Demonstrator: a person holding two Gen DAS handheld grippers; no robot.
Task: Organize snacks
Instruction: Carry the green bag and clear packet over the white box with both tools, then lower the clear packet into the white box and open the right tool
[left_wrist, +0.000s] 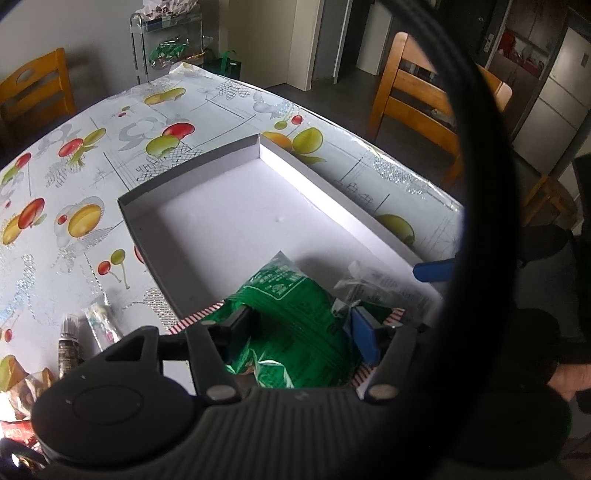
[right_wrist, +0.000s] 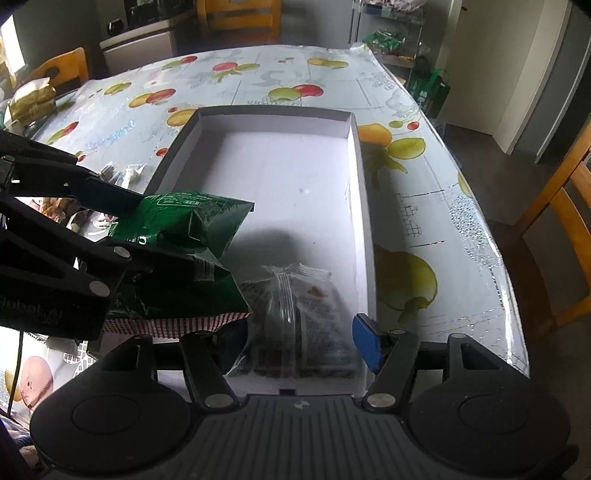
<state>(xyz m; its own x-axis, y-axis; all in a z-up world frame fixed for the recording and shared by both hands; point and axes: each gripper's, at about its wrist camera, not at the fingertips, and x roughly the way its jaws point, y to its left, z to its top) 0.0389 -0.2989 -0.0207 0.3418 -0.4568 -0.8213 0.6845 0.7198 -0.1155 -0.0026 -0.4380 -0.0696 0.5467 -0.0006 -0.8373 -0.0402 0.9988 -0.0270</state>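
Note:
A shallow white tray lies on the fruit-print tablecloth. My left gripper is shut on a crumpled green snack bag with a red-checked edge. It holds the bag just above the tray's near left part, and the bag's shadow falls on the tray floor. A clear packet with dark contents lies flat in the tray's near right corner. My right gripper stands open around it, a pad on either side. One of the right gripper's fingertips shows in the left wrist view.
Small wrapped snacks lie on the cloth left of the tray, and more packets sit at the far left. Wooden chairs stand by the table. A wire rack holds bags. A dark cable crosses the left lens.

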